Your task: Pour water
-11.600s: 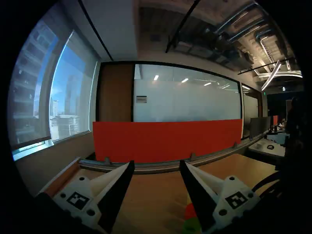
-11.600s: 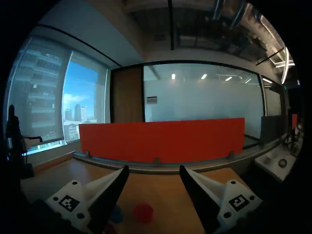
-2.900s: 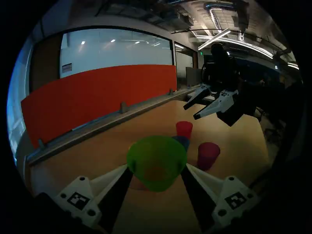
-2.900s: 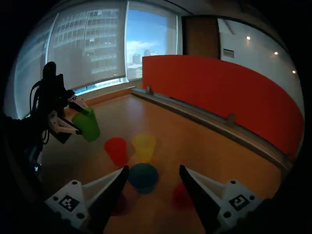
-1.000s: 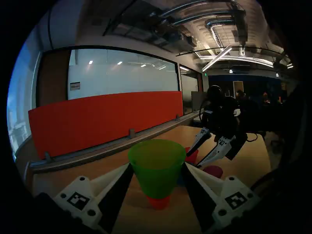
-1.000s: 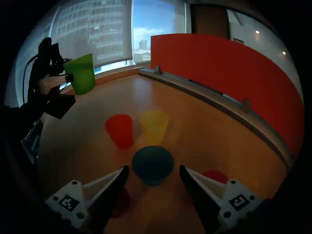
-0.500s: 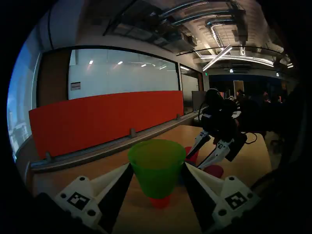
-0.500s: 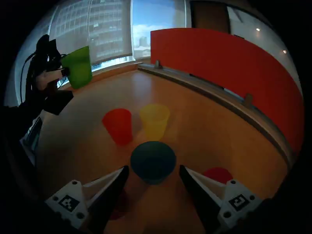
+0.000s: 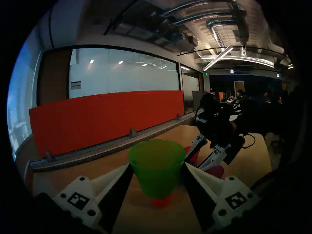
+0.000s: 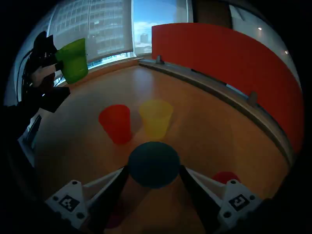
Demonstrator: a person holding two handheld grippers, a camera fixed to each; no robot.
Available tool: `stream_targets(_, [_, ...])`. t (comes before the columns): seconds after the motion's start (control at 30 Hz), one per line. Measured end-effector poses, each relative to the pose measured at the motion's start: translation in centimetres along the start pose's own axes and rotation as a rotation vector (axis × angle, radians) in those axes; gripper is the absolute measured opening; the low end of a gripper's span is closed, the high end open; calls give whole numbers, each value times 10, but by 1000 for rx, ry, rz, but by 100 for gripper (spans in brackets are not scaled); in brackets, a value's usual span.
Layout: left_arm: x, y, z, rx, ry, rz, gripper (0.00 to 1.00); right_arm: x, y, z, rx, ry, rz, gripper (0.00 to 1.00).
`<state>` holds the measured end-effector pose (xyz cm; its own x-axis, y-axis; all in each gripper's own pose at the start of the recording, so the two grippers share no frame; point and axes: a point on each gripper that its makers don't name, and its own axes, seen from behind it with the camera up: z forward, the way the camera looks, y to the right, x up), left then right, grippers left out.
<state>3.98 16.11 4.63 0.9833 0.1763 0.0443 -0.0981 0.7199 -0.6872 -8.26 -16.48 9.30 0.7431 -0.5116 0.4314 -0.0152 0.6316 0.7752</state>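
Note:
In the left gripper view, my left gripper (image 9: 156,168) is shut on a green cup (image 9: 156,165), held upright above the wooden table (image 9: 117,167). An orange-red cup (image 9: 160,201) stands below it. Farther off, the right gripper (image 9: 203,149) points down among a red cup (image 9: 192,153) and a maroon cup (image 9: 215,171). In the right gripper view, a dark blue cup (image 10: 154,163) fills the gap between the fingers of my right gripper (image 10: 153,169); whether they press on it is unclear. The green cup (image 10: 73,59) hangs in the left gripper (image 10: 64,64) at upper left.
An orange-red cup (image 10: 116,123) and a yellow cup (image 10: 155,118) stand just beyond the blue one. A red cup (image 10: 225,176) sits at lower right. An orange partition (image 10: 234,66) on a rail bounds the table's far side, with windows (image 10: 101,27) beyond.
My right gripper has moved forward and down, so the blue cup now sits between its fingers. The left gripper keeps the green cup raised, almost still.

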Motion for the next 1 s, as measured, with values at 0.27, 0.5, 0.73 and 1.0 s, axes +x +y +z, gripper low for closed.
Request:
stream_targets(0.27, [-1, -1, -1, 0, -2, 0, 84, -1, -1, 11, 6, -15, 4, 100])
stream_targets(0.5, [-3, -2, -1, 0, -6, -3, 84, -3, 1, 13, -2, -13, -10, 91])
stream_targets(0.73, [-4, -1, 1, 1, -10, -1, 83, 1, 3, 11, -7, 15, -14, 90])
stream_targets(1.0, [-2, -2, 1, 6, -11, -3, 84, 19, 5, -4, -11, 84, -3, 89])
